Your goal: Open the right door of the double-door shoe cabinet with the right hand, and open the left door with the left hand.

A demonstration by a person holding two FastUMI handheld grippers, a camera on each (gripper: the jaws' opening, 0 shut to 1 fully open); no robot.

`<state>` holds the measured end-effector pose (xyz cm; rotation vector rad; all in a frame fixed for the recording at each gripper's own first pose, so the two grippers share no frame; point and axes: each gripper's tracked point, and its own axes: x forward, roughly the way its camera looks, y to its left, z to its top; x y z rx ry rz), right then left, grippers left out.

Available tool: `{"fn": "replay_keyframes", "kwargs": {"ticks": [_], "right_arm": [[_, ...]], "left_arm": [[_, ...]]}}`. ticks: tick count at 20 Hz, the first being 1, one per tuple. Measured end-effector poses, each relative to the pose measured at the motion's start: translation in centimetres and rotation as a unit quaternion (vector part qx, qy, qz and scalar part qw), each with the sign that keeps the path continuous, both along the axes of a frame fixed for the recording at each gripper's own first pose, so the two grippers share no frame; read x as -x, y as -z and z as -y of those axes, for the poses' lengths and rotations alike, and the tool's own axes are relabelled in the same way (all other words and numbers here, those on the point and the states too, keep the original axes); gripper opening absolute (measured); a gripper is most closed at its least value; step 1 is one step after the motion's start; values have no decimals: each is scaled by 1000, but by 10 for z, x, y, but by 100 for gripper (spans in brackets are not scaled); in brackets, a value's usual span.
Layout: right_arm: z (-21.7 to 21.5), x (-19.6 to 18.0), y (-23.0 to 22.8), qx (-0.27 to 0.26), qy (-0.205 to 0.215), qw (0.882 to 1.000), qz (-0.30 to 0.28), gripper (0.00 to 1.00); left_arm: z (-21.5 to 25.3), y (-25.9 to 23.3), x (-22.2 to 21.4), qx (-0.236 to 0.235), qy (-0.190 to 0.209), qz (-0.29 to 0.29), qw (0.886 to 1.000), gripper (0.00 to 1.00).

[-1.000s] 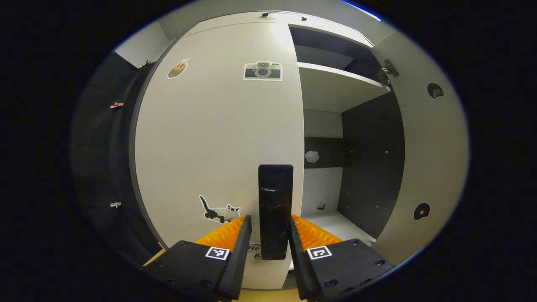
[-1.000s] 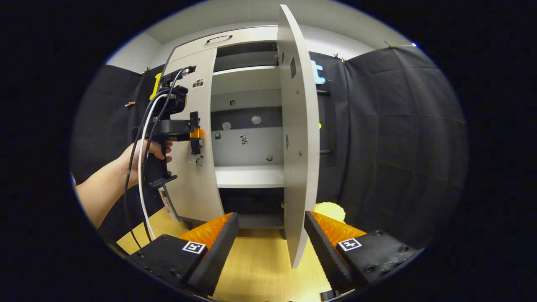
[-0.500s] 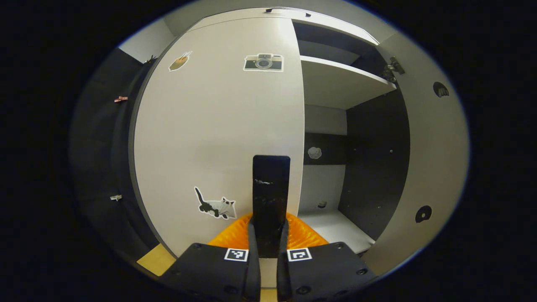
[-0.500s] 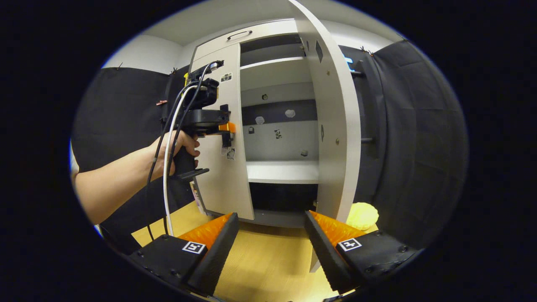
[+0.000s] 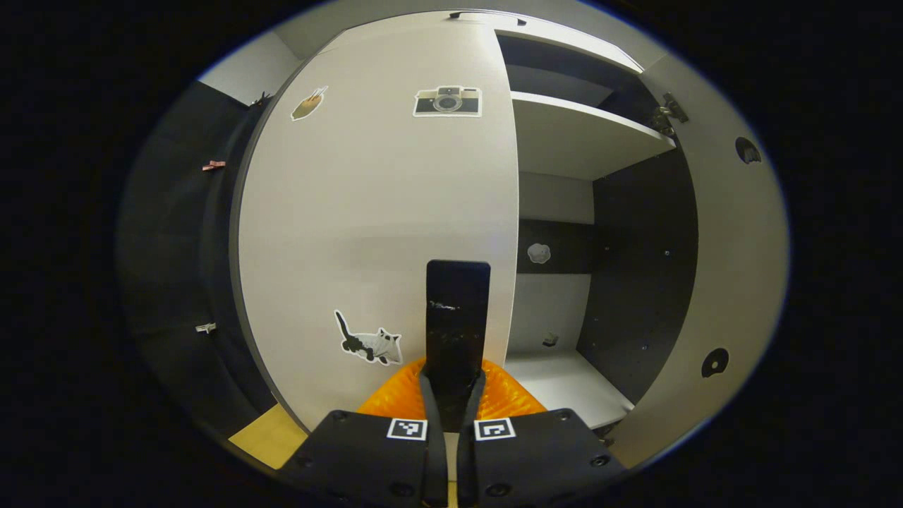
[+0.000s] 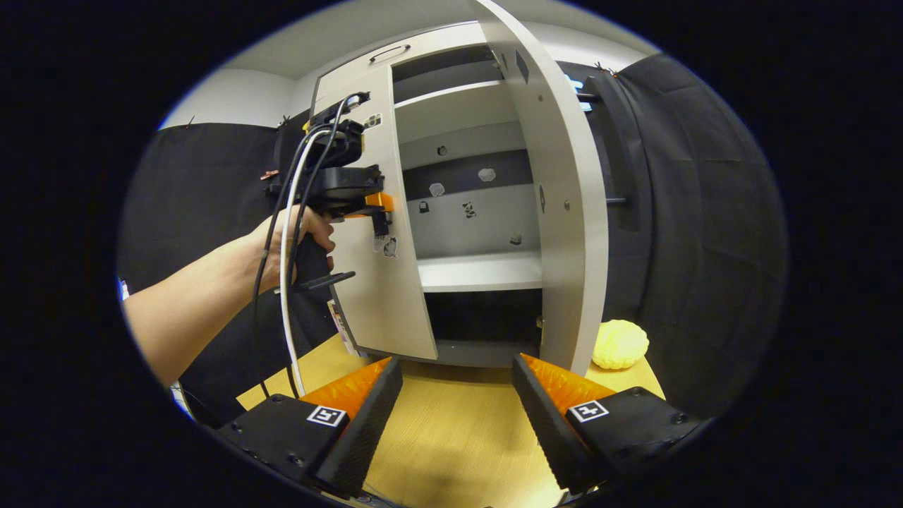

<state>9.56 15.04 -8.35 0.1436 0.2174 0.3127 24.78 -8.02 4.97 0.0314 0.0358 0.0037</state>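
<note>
Left gripper (image 5: 449, 384) clamped on the black handle (image 5: 457, 317) of the closed left door (image 5: 374, 212), ready to pull; right gripper (image 6: 457, 381) spread wide, empty, clear of the swung-out right door (image 6: 564, 212).

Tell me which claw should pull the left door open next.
Left. The left claw is shut on the black handle of the closed left door. The right claw hangs open over the wooden floor, clear of the already open right door.
</note>
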Motion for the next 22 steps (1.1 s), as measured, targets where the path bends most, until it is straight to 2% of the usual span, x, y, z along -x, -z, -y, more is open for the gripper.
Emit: {"fn": "replay_keyframes", "kwargs": {"ticks": [8,17,20,22], "right_arm": [[1,12,-2,19,79,997,-5,98],[-53,81,3,25,118,993,6,98],[-59,103,15,21,131,991,-8,98],[-59,113,17,19,140,990,-14,98]], "left_arm": [[-26,4,72,7,42,-7,999,10],[-81,1,143,2,84,8,996,10],[-101,1,159,-7,89,12,996,10],[-119,0,169,-11,77,15,997,10]]}}
